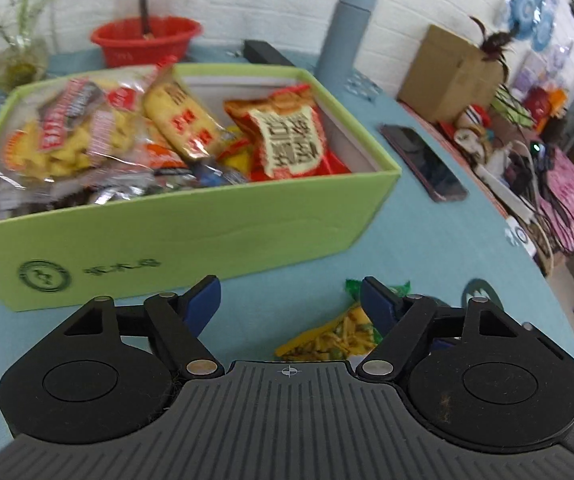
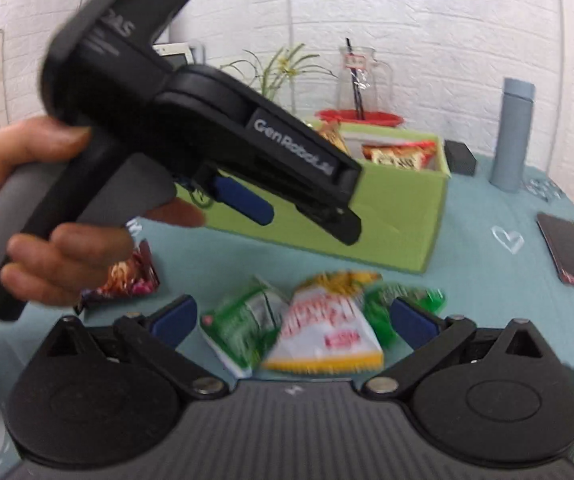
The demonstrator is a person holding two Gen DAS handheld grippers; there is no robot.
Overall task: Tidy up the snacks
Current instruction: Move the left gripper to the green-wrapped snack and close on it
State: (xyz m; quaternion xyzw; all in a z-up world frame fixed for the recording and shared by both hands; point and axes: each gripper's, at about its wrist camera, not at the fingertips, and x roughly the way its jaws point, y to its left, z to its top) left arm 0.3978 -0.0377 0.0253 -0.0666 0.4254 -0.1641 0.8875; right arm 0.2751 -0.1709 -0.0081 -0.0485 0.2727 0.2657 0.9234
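A green box (image 1: 191,236) holds several snack packets, among them a red and white one (image 1: 291,140); it also shows in the right wrist view (image 2: 399,204). My left gripper (image 1: 290,300) is open and empty, just in front of the box, above a yellow and green packet (image 1: 335,336). My right gripper (image 2: 293,320) is open over loose packets on the cloth: a yellow and white one (image 2: 327,328), a green and white one (image 2: 243,328), a green one (image 2: 419,296). A dark red packet (image 2: 127,280) lies to the left, under the hand holding the left gripper (image 2: 247,200).
A teal cloth (image 1: 439,240) covers the table. A phone (image 1: 423,162) lies right of the box. Behind it stand a grey flask (image 1: 345,36), a red basin (image 1: 145,38) and a plant vase (image 1: 19,64). A cardboard box (image 1: 447,72) and clutter lie past the right edge.
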